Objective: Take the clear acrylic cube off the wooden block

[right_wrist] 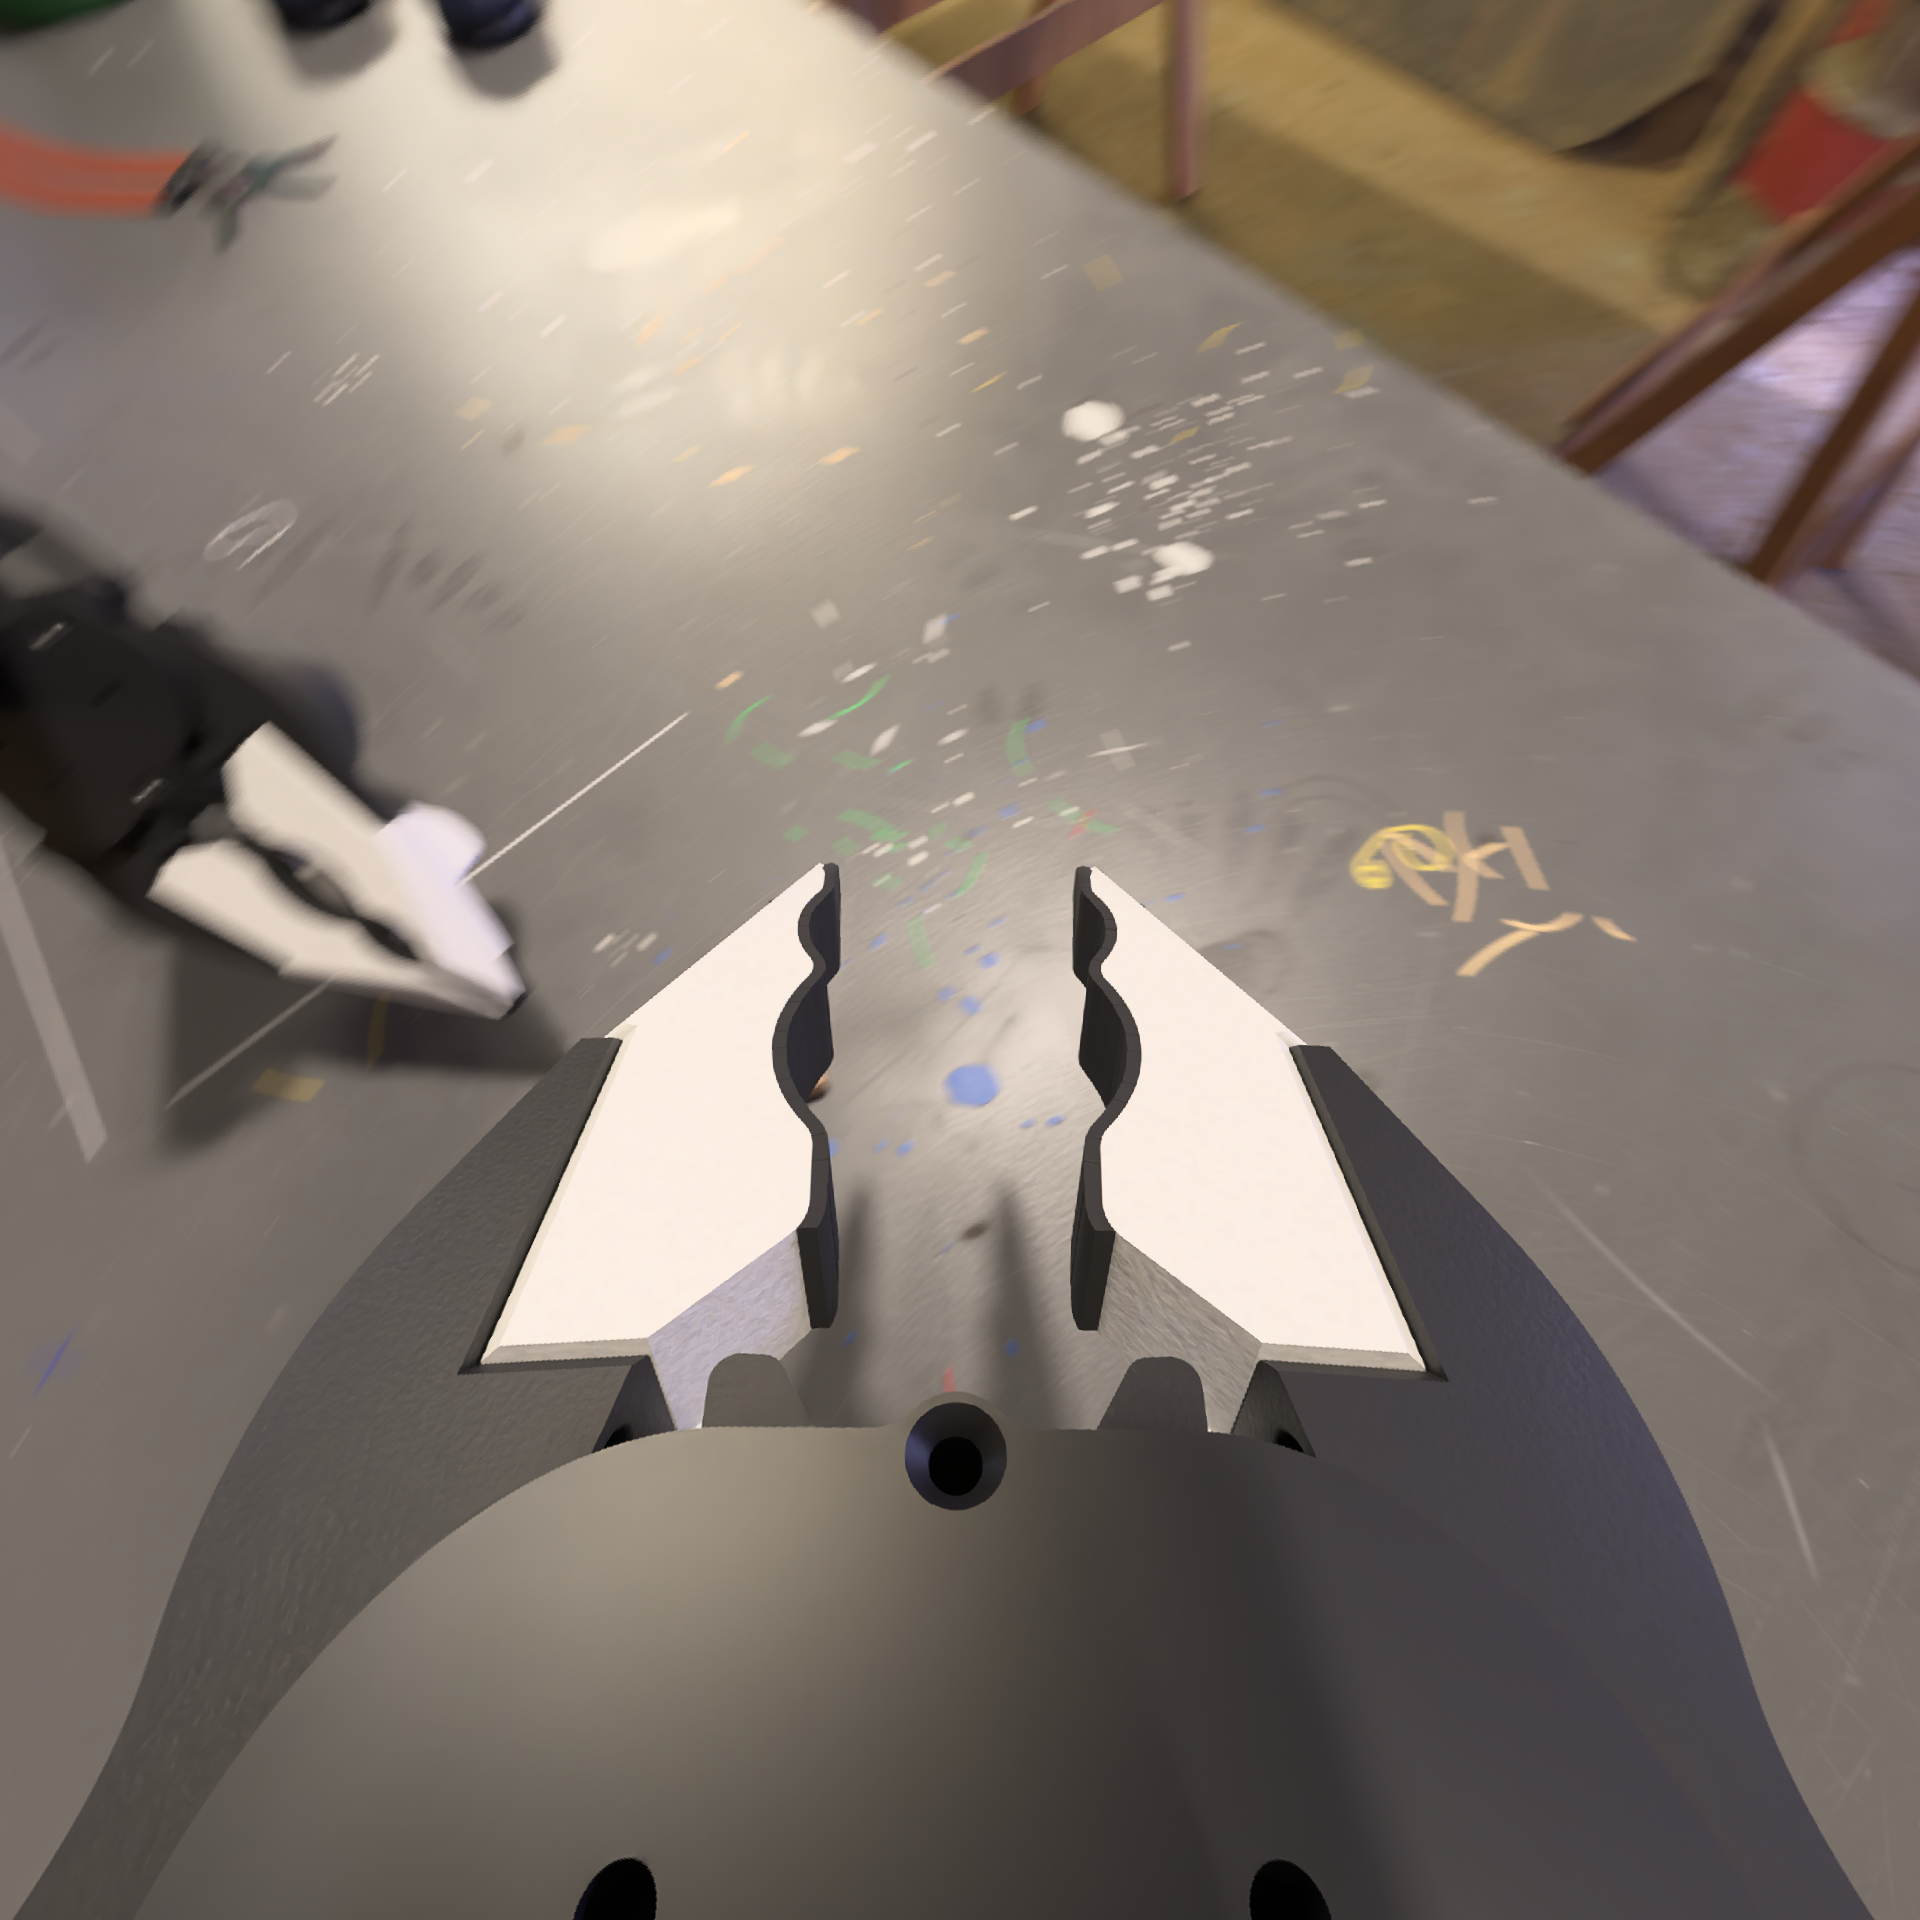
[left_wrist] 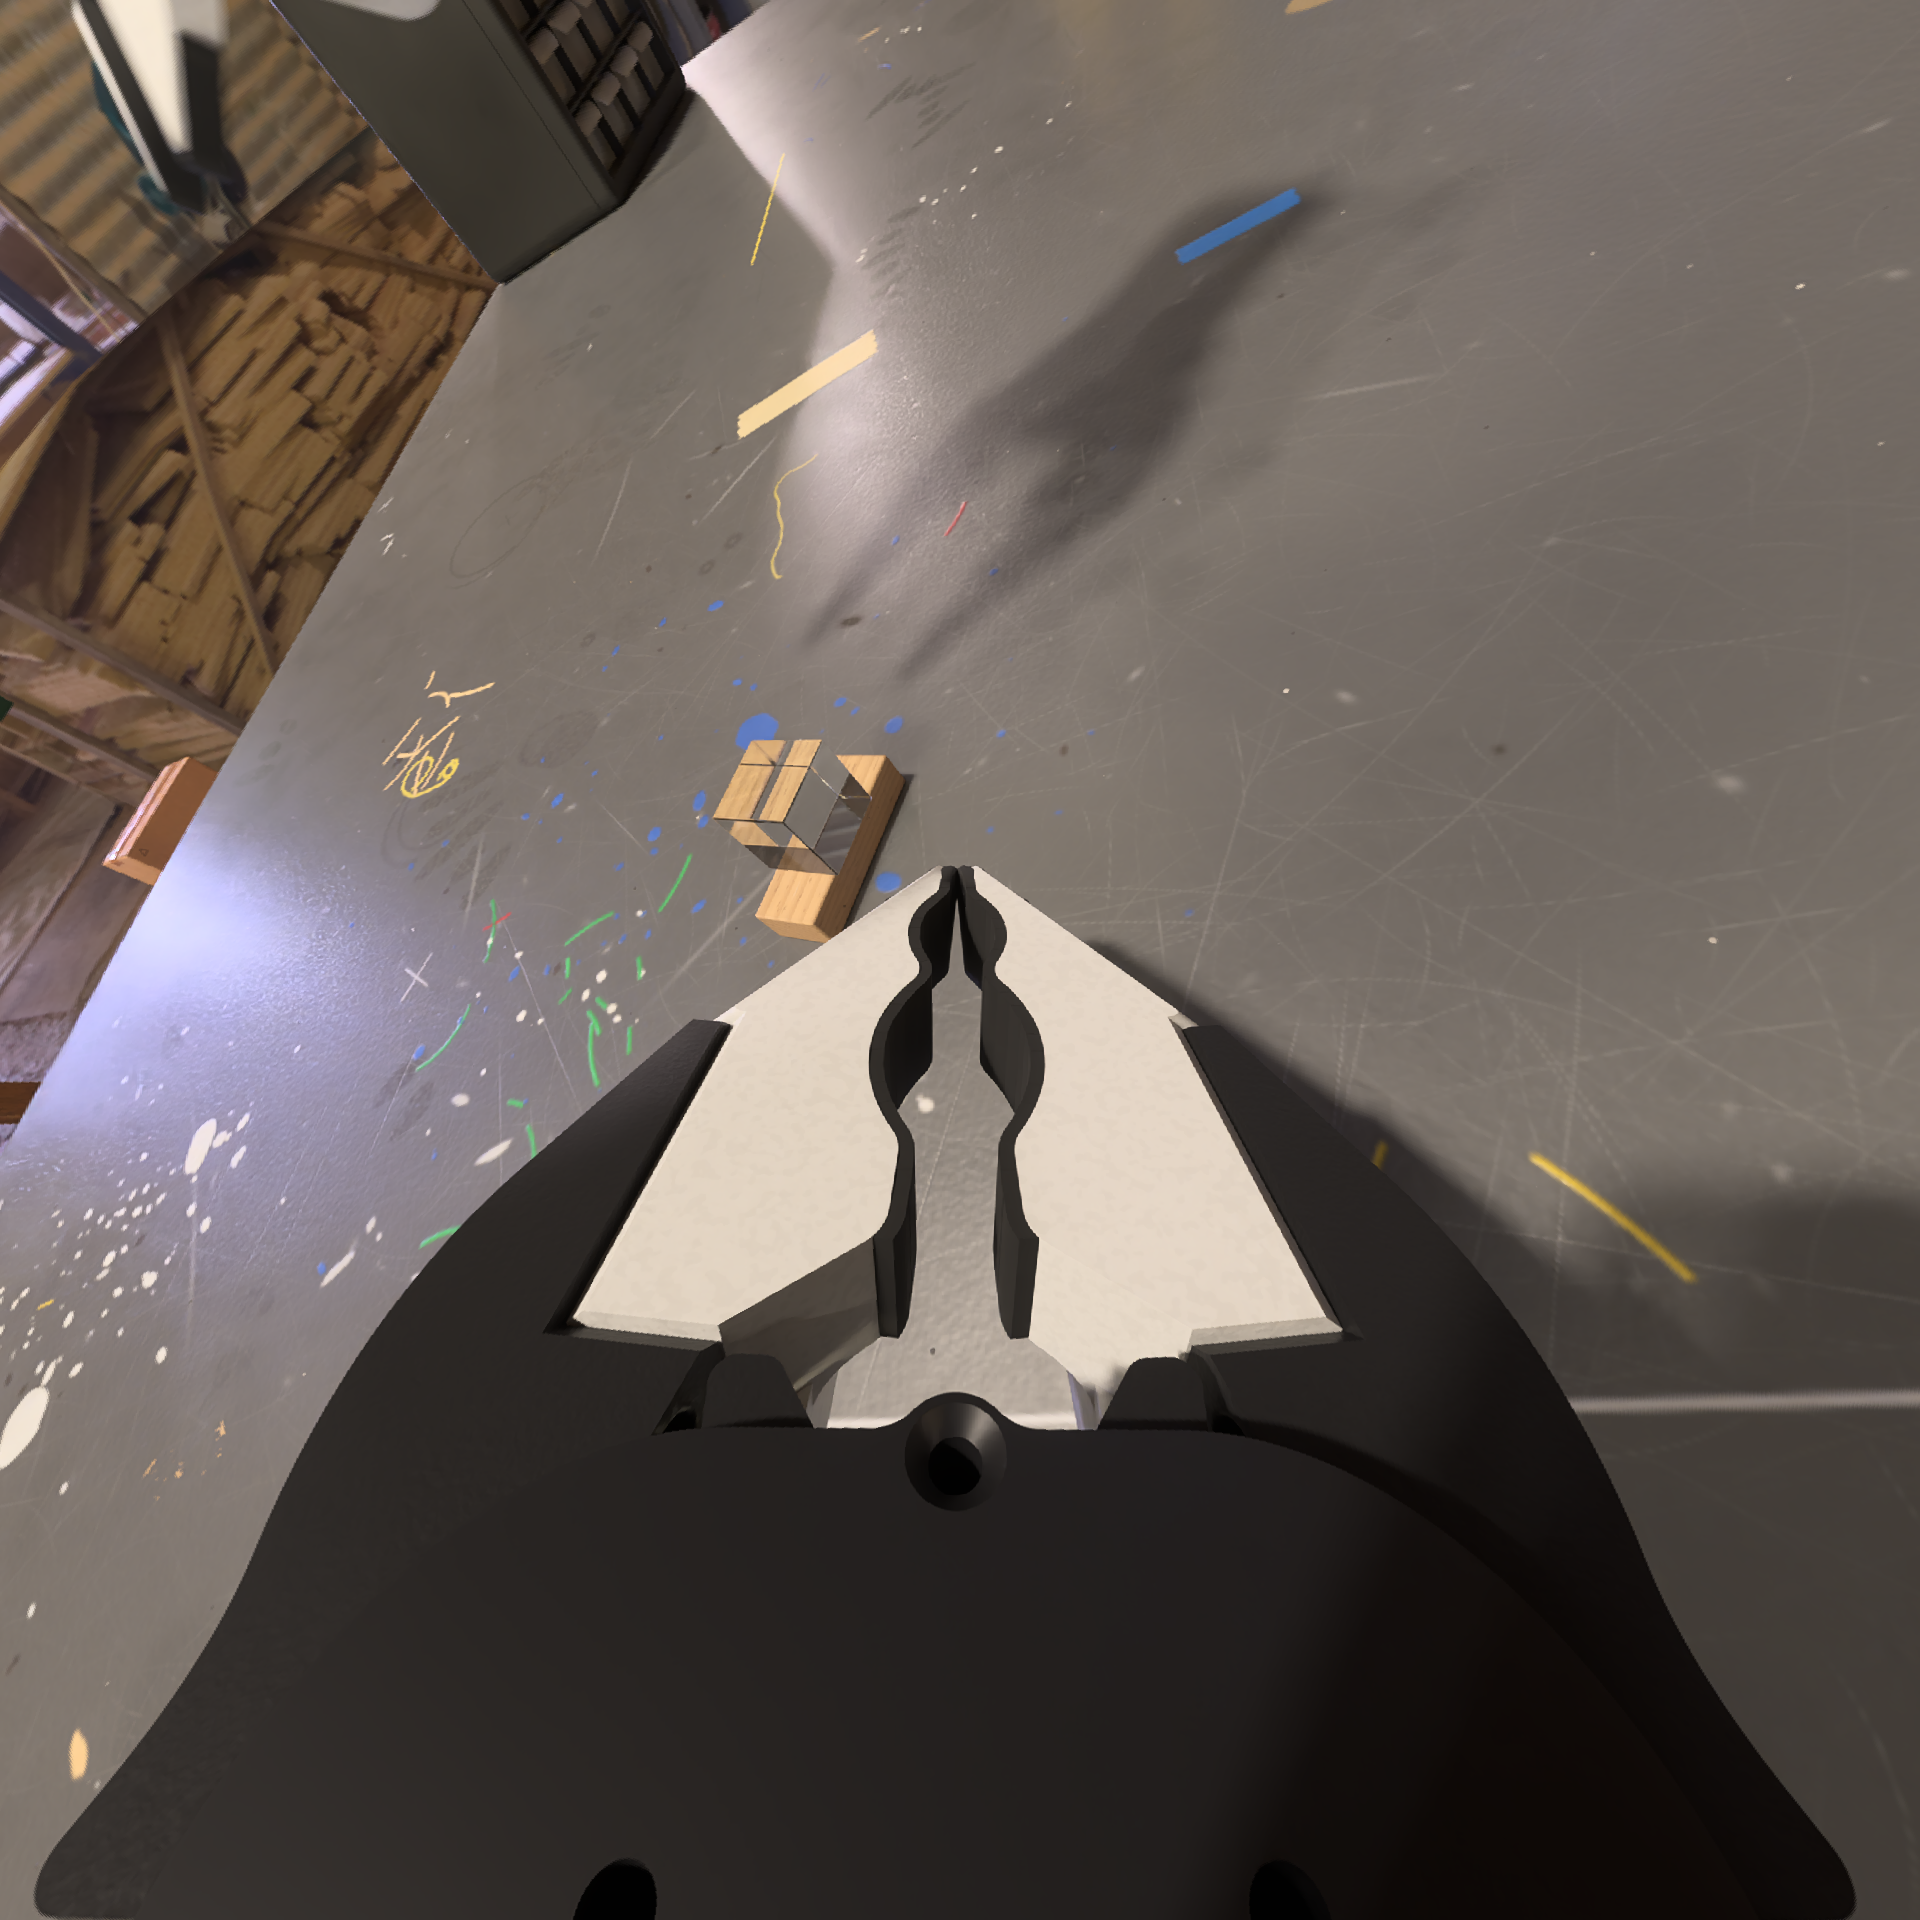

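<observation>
In the left wrist view a clear acrylic cube sits on a flat wooden block on the grey table. My left gripper is shut and empty, its tips just right of and short of the block. In the right wrist view my right gripper is open and empty above the table; the cube is not in this view, and only a small brown sliver, perhaps the block, shows beside the left finger. The left gripper also shows blurred at the left of that view.
The table bears paint specks, scratches and tape strips, tan and blue. A grey drawer cabinet stands at the far end. The table edge runs along the left. Pliers with orange handles lie far left in the right wrist view.
</observation>
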